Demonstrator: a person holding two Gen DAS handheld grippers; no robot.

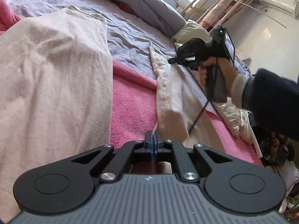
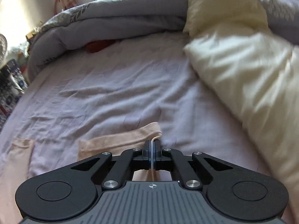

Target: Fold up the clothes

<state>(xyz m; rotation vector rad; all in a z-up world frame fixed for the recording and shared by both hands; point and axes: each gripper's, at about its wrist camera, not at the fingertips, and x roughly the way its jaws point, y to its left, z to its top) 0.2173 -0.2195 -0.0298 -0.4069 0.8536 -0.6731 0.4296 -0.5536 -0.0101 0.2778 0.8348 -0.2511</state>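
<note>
The left gripper is pinched on the hem of the pale pink garment, which runs forward from its jaws toward the right gripper. That one also clamps a thin edge of the cloth, probably the same piece. Both should lift together, keep the edge taut between them, and carry it over the lilac bed sheet ahead.

garment: soft matt cloth | pink blanket: fuzzy terry | bedsheet: wrinkled matt cotton
</note>
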